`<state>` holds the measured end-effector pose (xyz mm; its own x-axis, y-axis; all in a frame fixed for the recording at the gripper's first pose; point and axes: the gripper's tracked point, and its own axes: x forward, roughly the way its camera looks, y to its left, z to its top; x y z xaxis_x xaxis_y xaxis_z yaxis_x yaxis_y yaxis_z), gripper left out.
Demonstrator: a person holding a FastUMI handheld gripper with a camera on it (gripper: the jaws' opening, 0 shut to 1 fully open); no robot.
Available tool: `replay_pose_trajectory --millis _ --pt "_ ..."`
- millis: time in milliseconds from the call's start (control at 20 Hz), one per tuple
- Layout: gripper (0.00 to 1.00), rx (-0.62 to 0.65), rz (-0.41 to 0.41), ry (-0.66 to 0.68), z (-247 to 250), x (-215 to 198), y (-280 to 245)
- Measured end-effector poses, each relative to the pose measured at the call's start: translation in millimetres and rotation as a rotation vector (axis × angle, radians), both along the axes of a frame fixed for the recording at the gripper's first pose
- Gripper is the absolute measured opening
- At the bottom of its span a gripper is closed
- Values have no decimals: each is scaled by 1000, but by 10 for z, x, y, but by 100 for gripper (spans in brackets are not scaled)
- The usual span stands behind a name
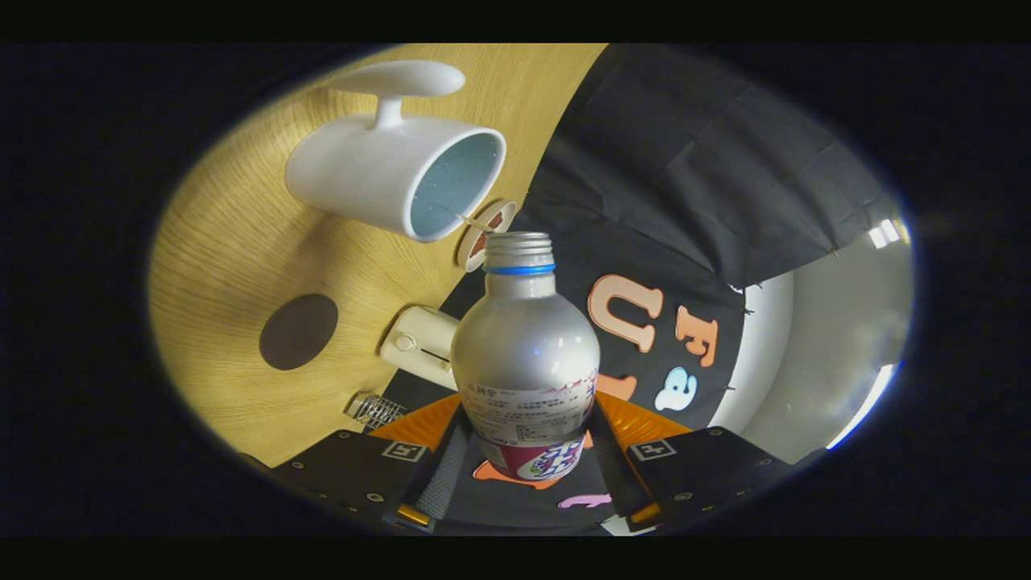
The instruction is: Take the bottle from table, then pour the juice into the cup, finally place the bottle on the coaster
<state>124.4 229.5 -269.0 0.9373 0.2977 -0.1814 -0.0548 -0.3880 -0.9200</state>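
Bottle [525, 354] clamped between hand-held gripper [525, 451] fingers | mouth tipped just beside cup [395, 173] rim

The fingers [527, 467] are clamping the bottle [525, 354], leaving no gap between them. At eleven o'clock the cup [387, 173] is crowding the bottle's mouth. At nine o'clock a pale small device [419, 345] is standing near, the coaster [298, 331] beyond it on open worktop [233, 242].

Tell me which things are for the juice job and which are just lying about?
For the job: the juice bottle gripped in the claw, the white cup, the dark round coaster.

Lying about: a small cream box, a metal spring, a round disc behind the cup.
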Motion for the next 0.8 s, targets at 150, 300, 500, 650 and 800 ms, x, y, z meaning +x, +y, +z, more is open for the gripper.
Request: replay_pose_trajectory --millis 150,300,500,650,800 --pt "76 20 -3 25 -35 -16 10" --pt "76 99 -32 114 -192 -48 -20" --pt "76 231 -95 212 -387 -156 -43" --pt "77 448 -188 358 -591 -260 -75" --pt "77 650 -262 428 -502 -183 -50"
